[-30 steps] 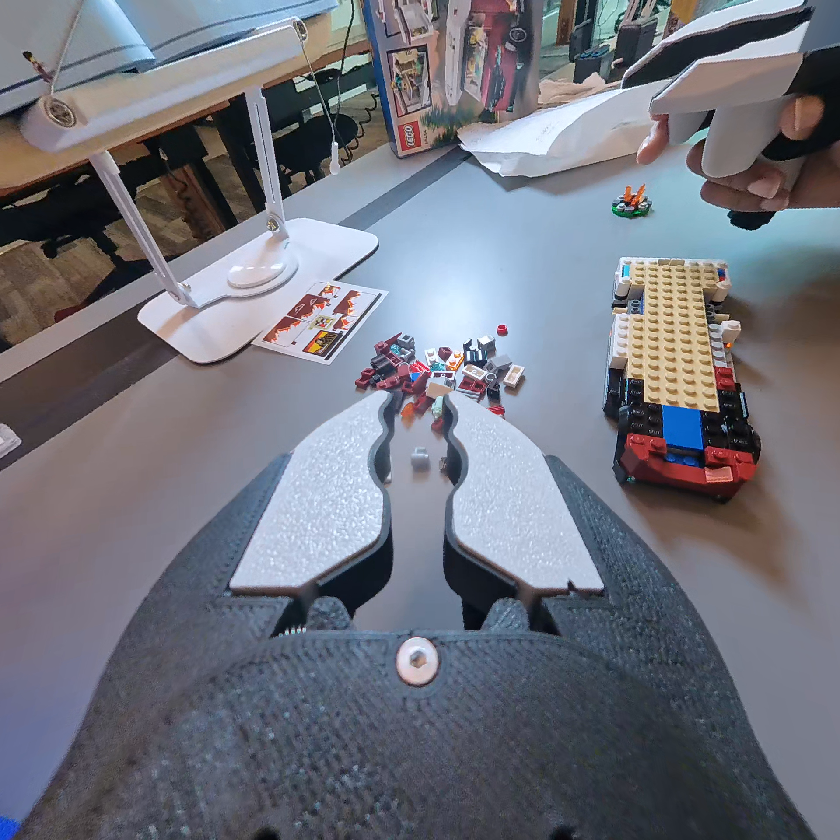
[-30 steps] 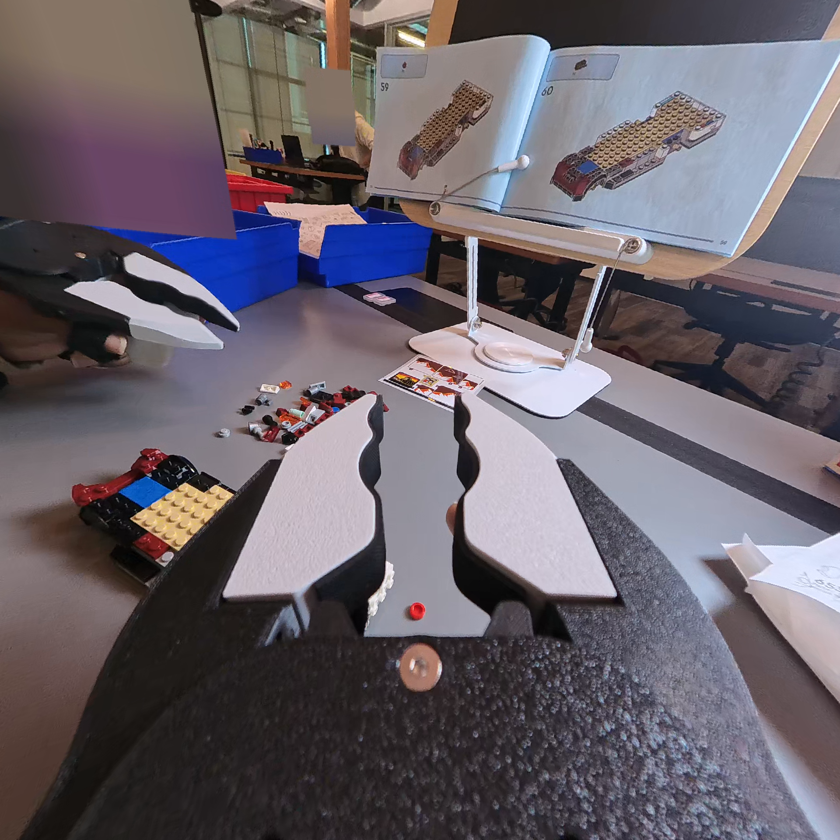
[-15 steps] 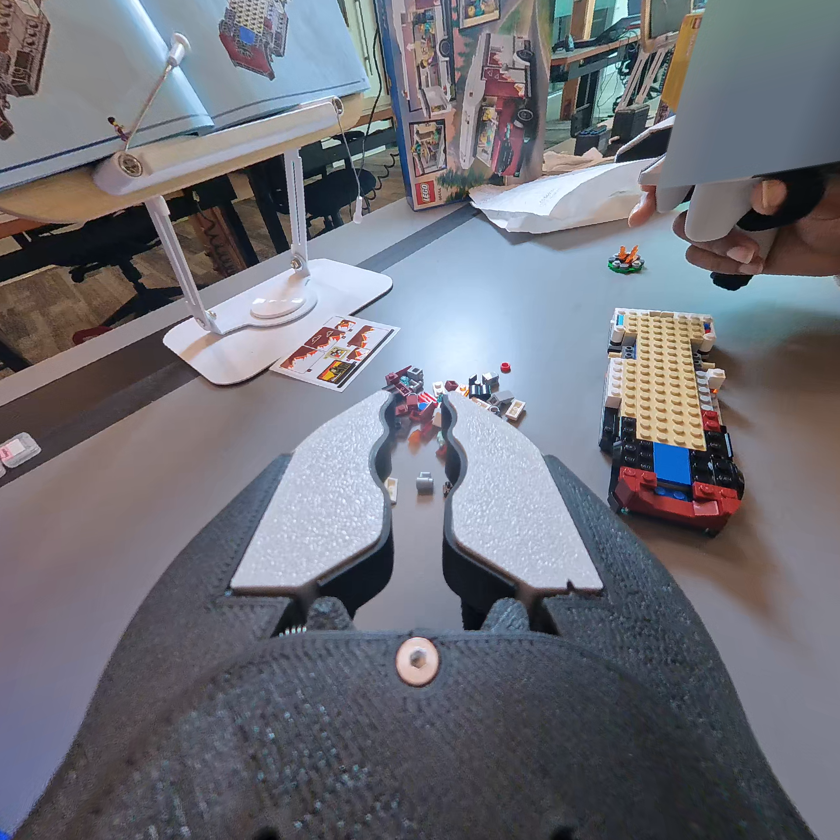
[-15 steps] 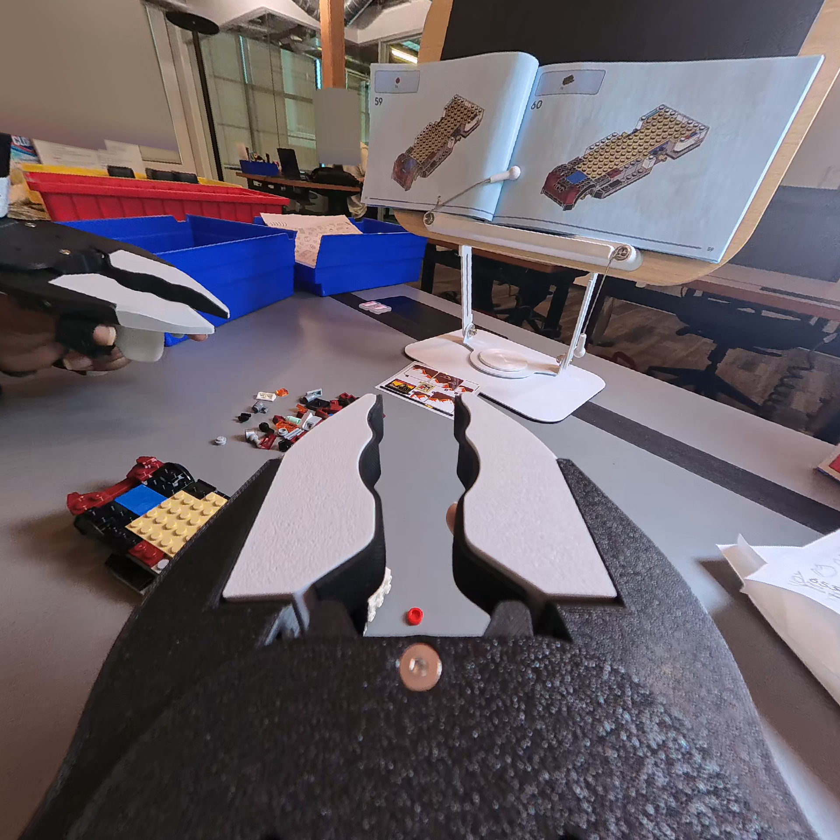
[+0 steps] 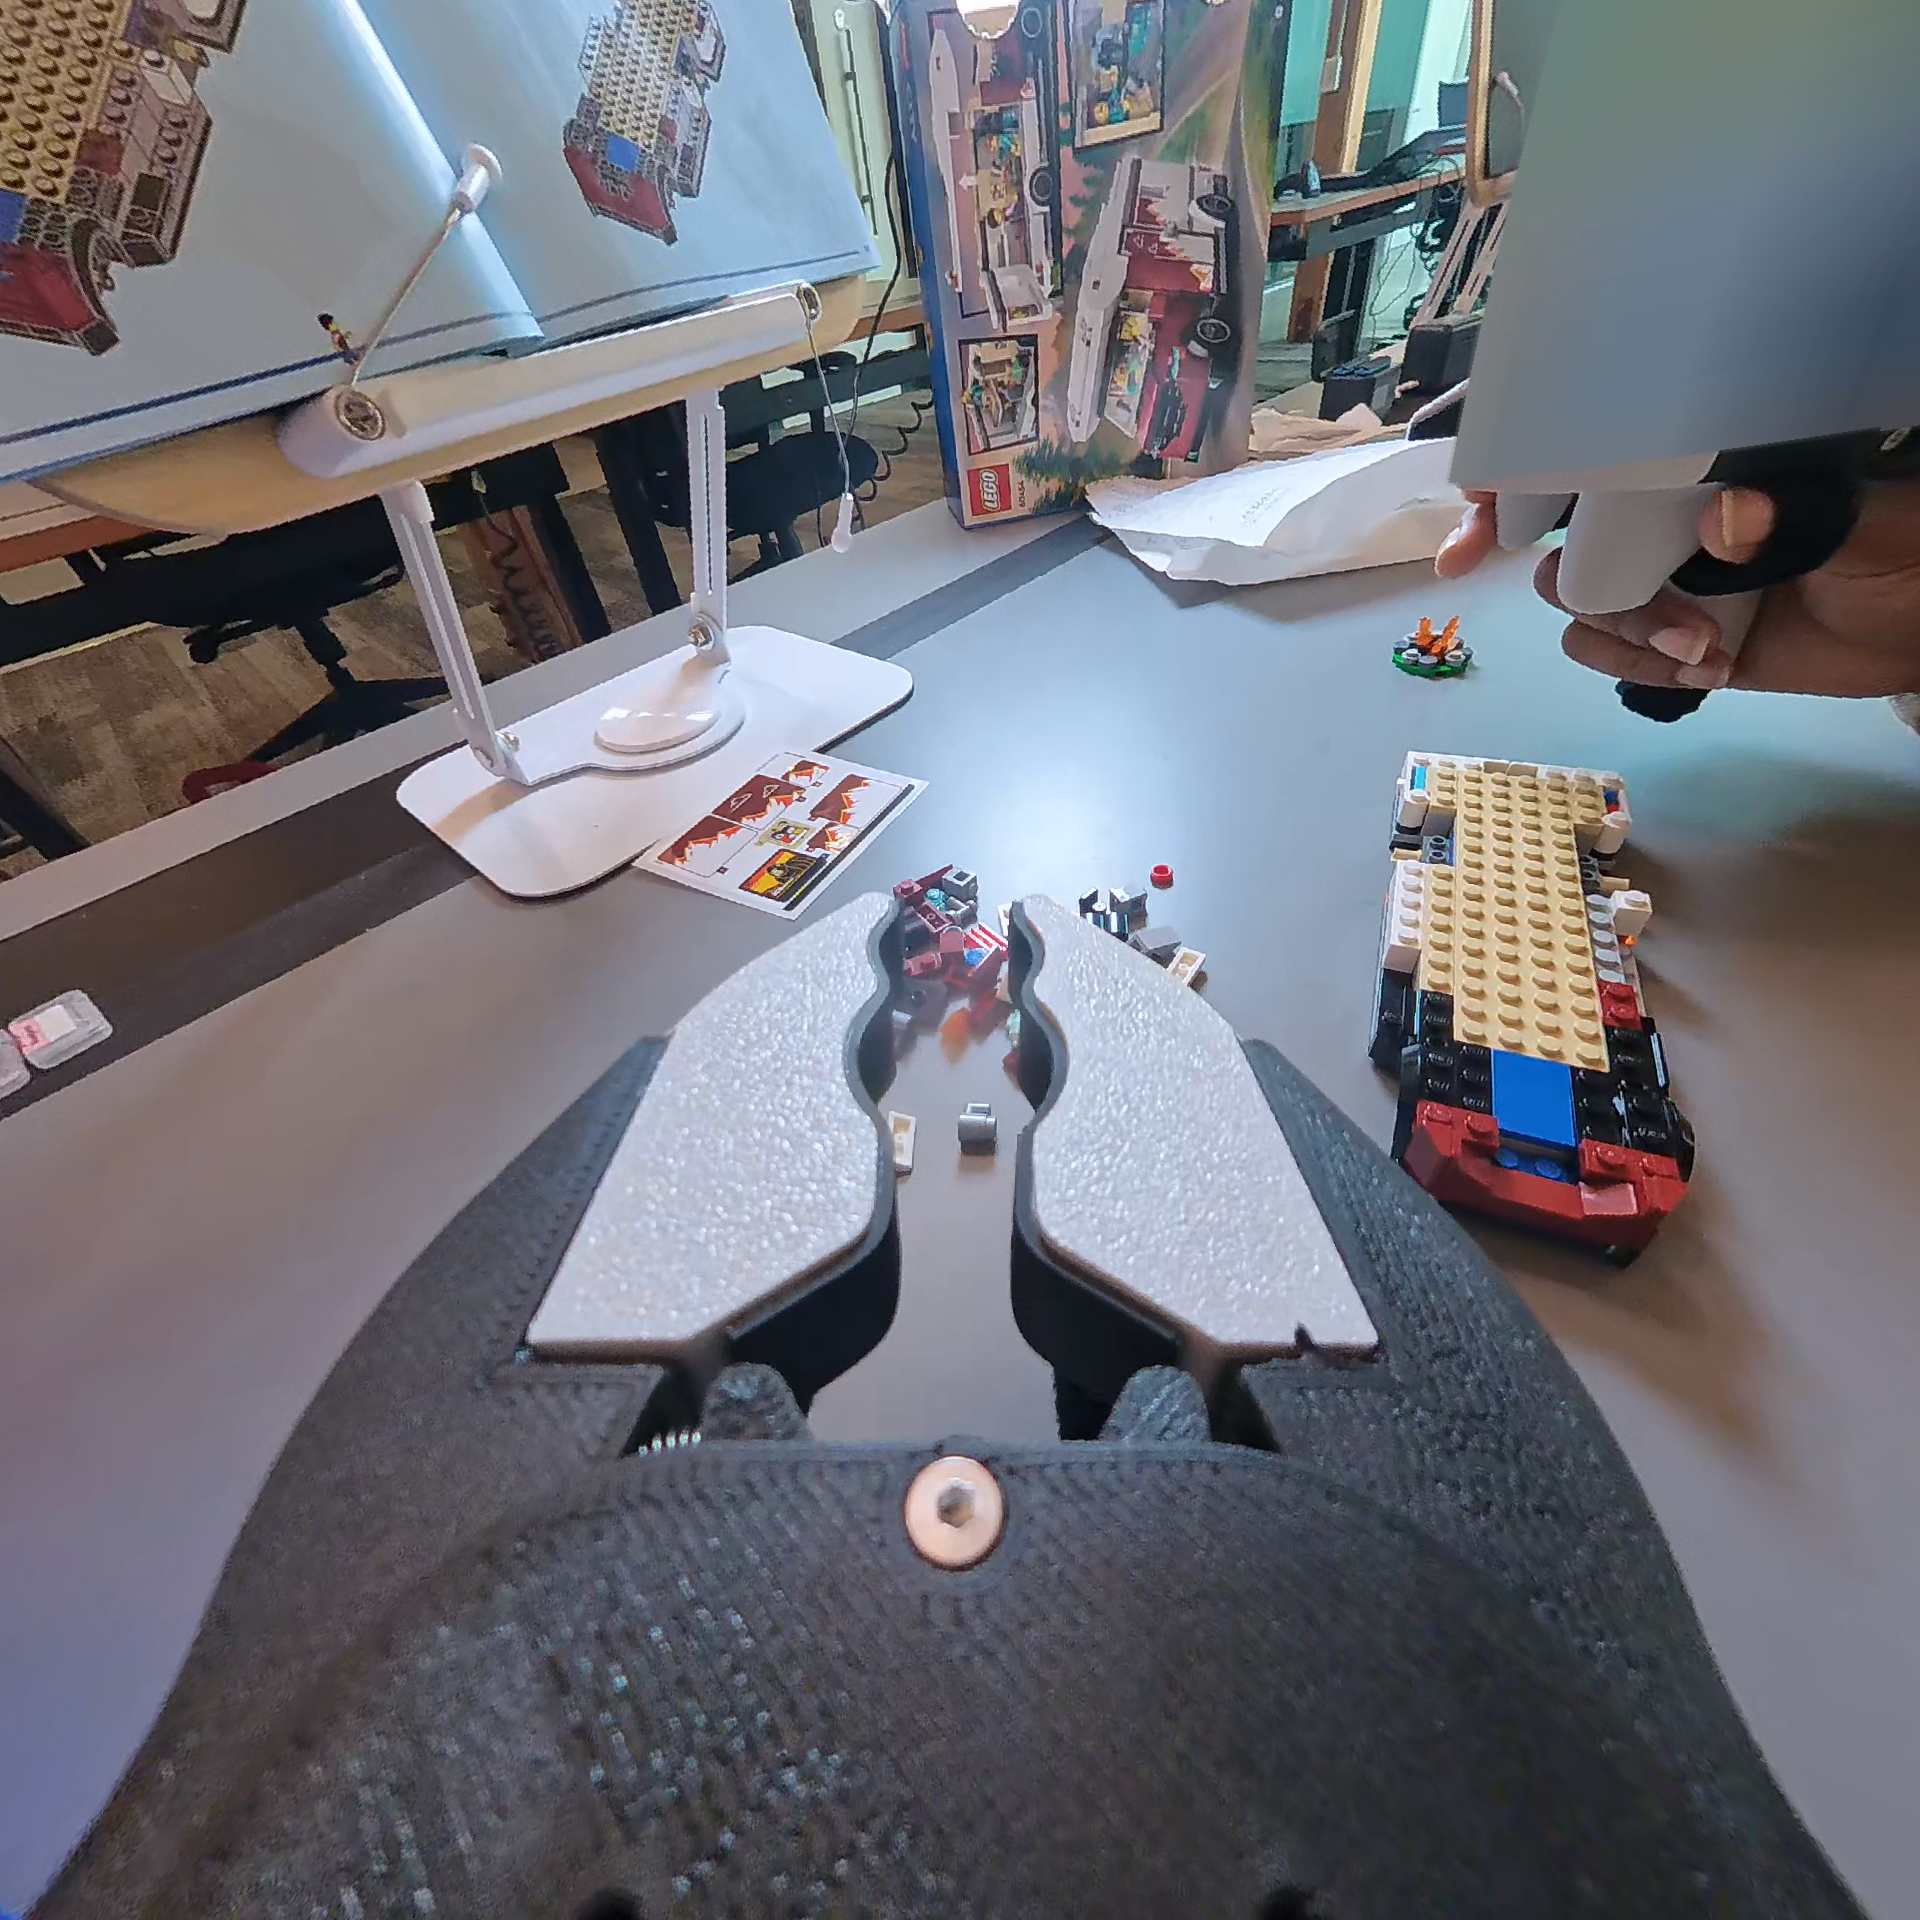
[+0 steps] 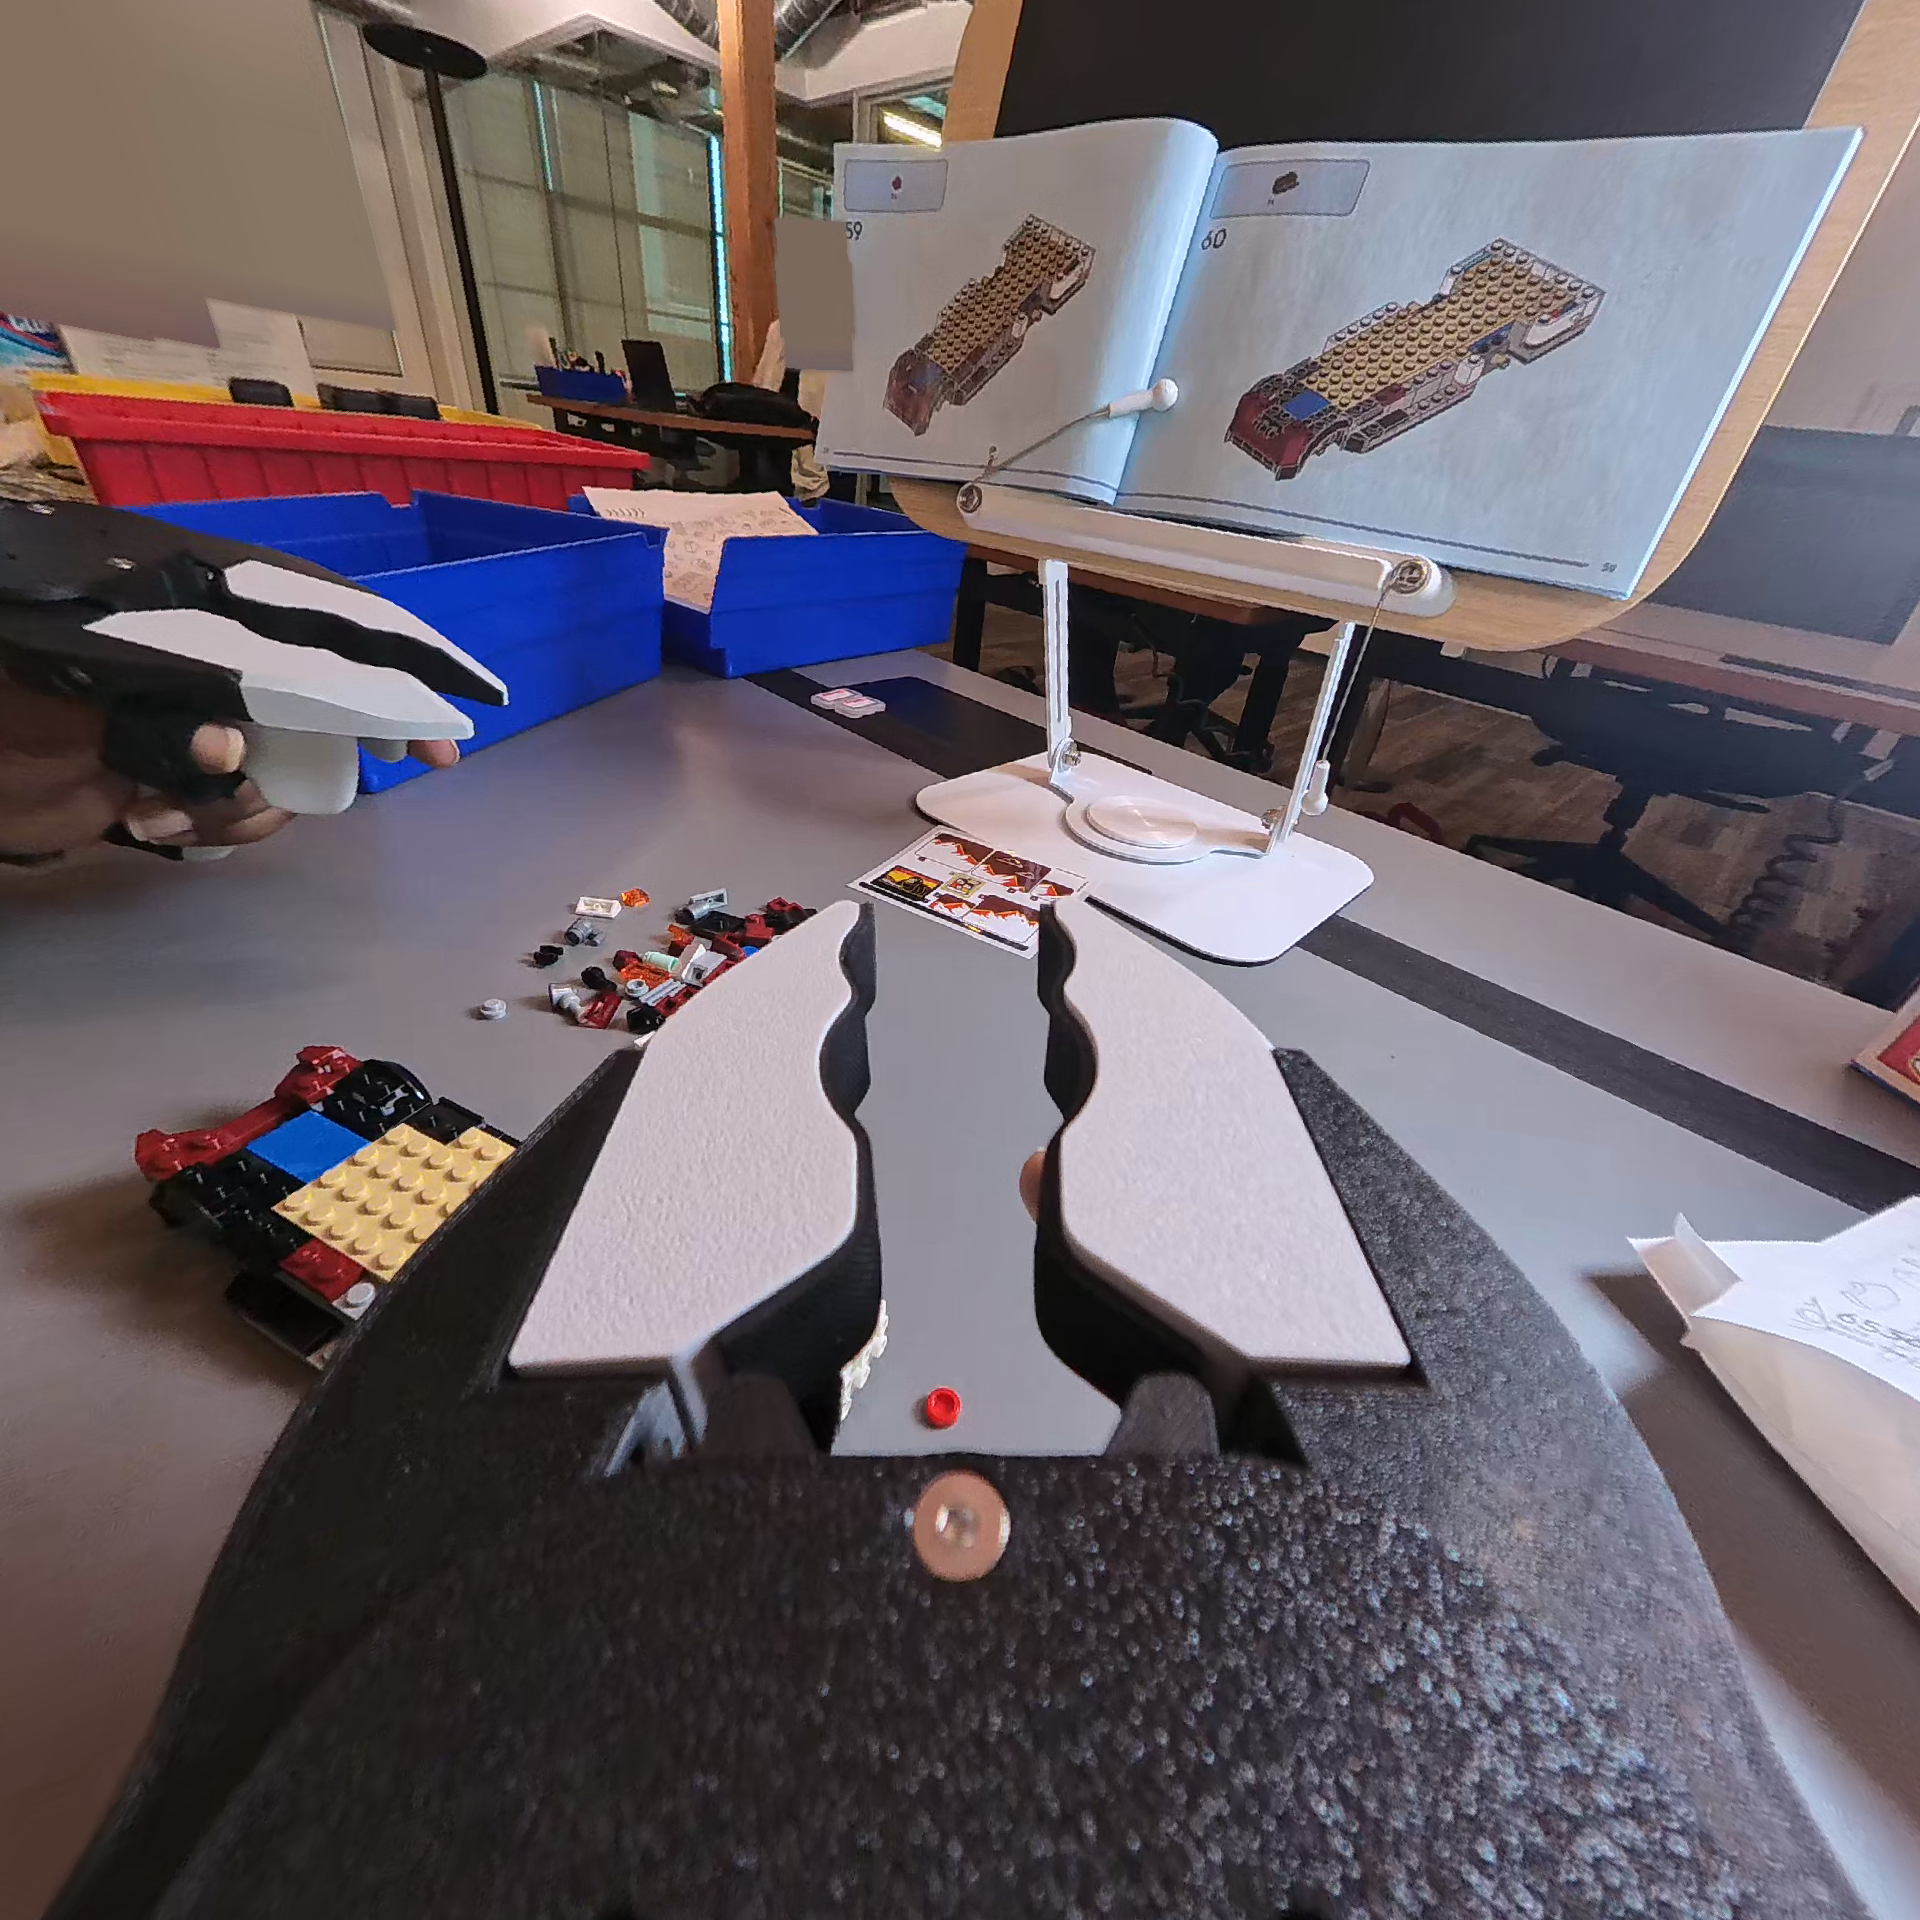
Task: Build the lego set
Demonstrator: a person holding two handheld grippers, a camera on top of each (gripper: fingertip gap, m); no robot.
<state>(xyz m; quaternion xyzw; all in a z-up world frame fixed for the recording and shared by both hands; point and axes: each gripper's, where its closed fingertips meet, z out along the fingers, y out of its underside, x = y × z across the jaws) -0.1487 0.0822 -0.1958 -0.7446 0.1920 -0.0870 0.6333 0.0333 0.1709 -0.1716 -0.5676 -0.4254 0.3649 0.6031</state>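
Raised and tilted up since a sec ago, left gripper (image 5: 954, 914) is held narrowly parted, empty, above loose brick pile (image 5: 951, 951) (small grey piece (image 5: 975, 1127) beneath). Part-built model (image 5: 1522, 997) lies at right; right gripper (image 6: 954, 920) is held wider, empty.

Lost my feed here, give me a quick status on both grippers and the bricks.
Left gripper open, empty, above loose brick pile. Right gripper open, empty, over bare table. Half-built brick car beside pile, untouched.

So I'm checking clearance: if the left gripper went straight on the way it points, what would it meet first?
Probably the pile of loose bricks just past the left gripper; its height above the table is unclear, so it might pass over.
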